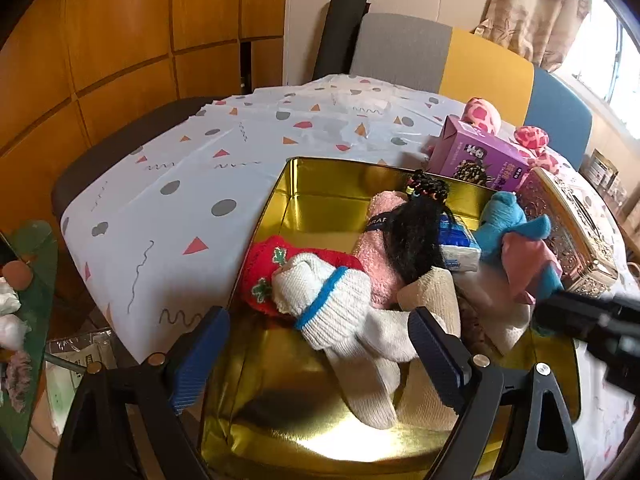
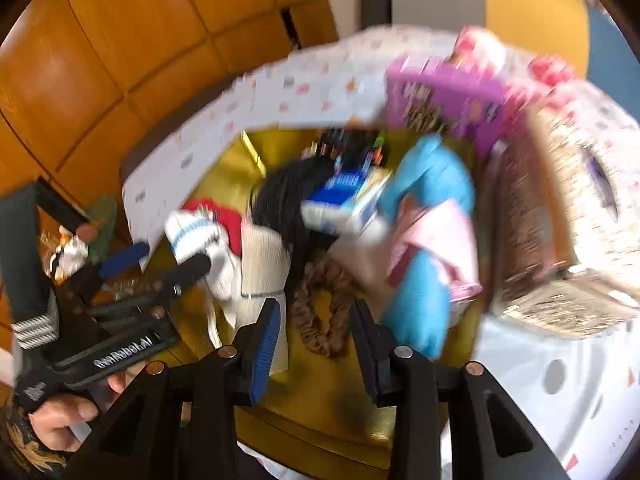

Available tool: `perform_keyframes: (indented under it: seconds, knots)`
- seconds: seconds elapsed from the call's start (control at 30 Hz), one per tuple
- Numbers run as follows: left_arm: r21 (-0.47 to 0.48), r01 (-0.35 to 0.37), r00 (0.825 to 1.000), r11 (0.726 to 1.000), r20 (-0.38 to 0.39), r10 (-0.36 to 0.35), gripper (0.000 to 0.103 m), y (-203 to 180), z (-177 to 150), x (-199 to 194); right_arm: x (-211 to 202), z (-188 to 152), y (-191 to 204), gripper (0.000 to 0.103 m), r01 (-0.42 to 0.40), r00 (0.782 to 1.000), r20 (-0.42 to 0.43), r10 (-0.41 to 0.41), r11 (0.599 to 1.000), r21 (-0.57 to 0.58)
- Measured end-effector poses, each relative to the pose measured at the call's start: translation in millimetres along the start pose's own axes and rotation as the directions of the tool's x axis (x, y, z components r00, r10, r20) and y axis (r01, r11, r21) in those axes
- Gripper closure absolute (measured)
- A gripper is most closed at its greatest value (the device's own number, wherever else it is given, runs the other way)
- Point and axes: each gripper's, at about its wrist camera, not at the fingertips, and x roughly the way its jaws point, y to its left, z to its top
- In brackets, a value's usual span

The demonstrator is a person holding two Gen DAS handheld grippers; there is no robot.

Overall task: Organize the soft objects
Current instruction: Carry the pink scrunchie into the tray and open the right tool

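Note:
A gold tin [image 1: 304, 184] on the table holds a heap of soft things: a white sock with a blue band [image 1: 332, 300], a red knitted piece [image 1: 272, 256], a pink towel [image 1: 380, 216], a black-haired doll [image 1: 416, 232], a blue plush [image 1: 504, 220] and a tissue pack [image 1: 460, 248]. My left gripper [image 1: 320, 354] stands open wide over the tin's near end, with the white sock lying loose between its fingers. My right gripper [image 2: 316, 344] is open above a brown scrunchie [image 2: 324, 312] on the tin's floor, with nothing pressed between its pads. The right wrist view is blurred.
A purple box [image 1: 476, 156], a pink spotted plush [image 1: 480, 112] and an ornate metal box [image 1: 572, 232] crowd the tin's far right side. The patterned tablecloth [image 1: 192, 168] stretches left of the tin. Chairs [image 1: 404, 52] stand behind the table, and a low green surface [image 1: 36, 272] with clutter is at the left.

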Motion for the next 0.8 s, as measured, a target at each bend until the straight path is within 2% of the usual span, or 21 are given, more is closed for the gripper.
perform_keyframes:
  seconds: [0.13, 0.23, 0.37, 0.53, 0.67, 0.8]
  knots:
    - [0.01, -0.001, 1.0, 1.0, 0.012, 0.001, 0.012, -3, -2, -7, -9, 8, -4, 0.067, 0.095, 0.993, 0.074, -0.093, 0.995, -0.013]
    - [0.013, 0.004, 1.0, 1.0, 0.021, -0.004, 0.009, -5, -3, -13, 11, 11, -12, 0.067, 0.163, 0.986, 0.033, -0.163, 0.987, -0.008]
    - [0.016, -0.003, 0.999, 1.0, 0.045, 0.003, 0.006, -8, -3, -22, 45, 12, -14, 0.067, 0.14, 0.99, -0.036, -0.14, 0.99, -0.004]
    - [0.024, -0.015, 0.997, 1.0, 0.072, 0.014, 0.005, -9, -1, -30, 66, 20, -8, 0.067, 0.147, 0.988, -0.043, -0.148, 0.989, -0.017]
    - [0.019, -0.024, 0.996, 1.0, 0.082, 0.023, 0.005, -8, -1, -34, 64, 17, -5, 0.067, 0.145, 0.989, -0.033, -0.145, 0.989, -0.024]
    - [0.012, -0.024, 0.996, 1.0, 0.085, 0.023, 0.003, -8, -3, -37, 44, 9, -1, 0.065, 0.139, 0.99, 0.004, -0.139, 0.99, -0.015]
